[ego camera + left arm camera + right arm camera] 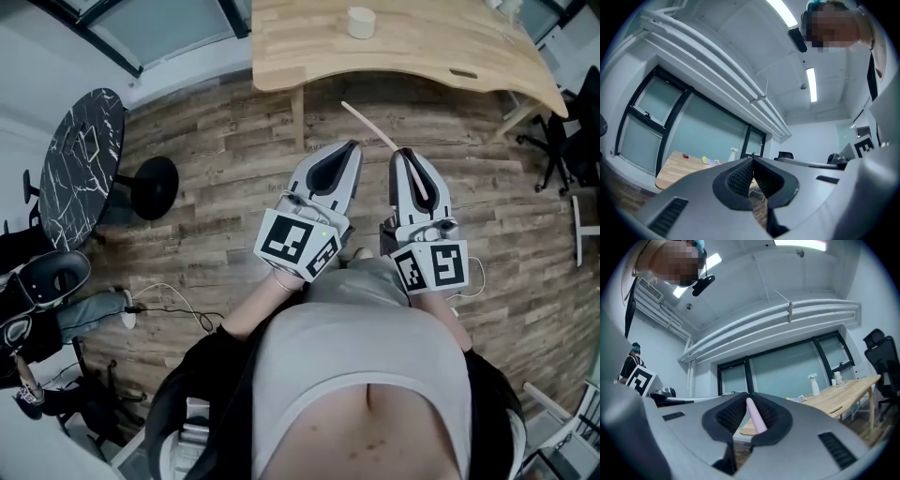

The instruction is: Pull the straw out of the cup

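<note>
Left claw [354, 144] held level before the waist, jaws together with nothing between, right claw [406, 153] just beside it, jaws pinching a pink straw [369, 125]

The straw [755, 416] is pale pink, smooth and matt, like plastic. The left gripper [752, 161] and the right gripper [749, 399] have smooth grey plastic shells with a soft sheen. Their pads [740, 180] are black, finely ribbed and rubbery. The marker cubes [298, 242] carry flat, matt black-and-white print. The floor [216, 197] is wood planking with a worn, streaky grain. The far desk [422, 47] is light wood, smooth with a satin finish. The round table [80, 164] at the left is glossy black with white, marble-like veins. The person's top [366, 347] is grey cloth.
</note>
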`<state>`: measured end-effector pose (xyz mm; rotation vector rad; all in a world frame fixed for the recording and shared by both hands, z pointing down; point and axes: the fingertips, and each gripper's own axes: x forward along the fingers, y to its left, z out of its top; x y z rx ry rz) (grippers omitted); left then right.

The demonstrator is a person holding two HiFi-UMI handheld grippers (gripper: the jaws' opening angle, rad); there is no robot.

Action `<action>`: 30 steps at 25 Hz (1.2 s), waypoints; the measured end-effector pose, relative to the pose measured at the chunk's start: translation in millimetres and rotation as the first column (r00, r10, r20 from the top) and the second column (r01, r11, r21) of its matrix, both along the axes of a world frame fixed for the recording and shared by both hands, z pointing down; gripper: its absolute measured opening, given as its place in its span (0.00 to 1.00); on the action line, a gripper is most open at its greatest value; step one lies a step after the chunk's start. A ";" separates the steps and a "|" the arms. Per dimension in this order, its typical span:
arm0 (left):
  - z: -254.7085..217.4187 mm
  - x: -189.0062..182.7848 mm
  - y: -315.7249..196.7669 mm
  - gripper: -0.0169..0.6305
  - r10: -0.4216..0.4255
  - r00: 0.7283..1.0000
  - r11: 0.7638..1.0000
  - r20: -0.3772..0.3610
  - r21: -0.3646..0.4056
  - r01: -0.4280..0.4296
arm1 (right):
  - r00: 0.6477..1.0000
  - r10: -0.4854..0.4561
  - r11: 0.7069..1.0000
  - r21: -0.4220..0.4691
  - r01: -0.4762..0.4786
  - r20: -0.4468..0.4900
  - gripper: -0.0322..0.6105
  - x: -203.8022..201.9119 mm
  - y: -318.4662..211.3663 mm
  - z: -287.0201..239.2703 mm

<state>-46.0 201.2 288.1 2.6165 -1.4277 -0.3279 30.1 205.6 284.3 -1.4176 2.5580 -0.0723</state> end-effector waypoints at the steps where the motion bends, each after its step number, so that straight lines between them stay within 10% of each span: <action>1: -0.5 0.9 0.6 0.04 0.004 1.000 1.000 -0.001 0.000 -0.004 | 1.000 -0.006 1.000 0.002 0.006 -0.005 0.13 -1.0 0.2 -0.9; 30: 3.9 50.1 48.2 0.03 0.072 0.997 0.997 0.019 -0.008 -0.072 | 1.000 0.008 1.000 -0.025 -0.008 0.009 0.13 37.0 50.5 9.8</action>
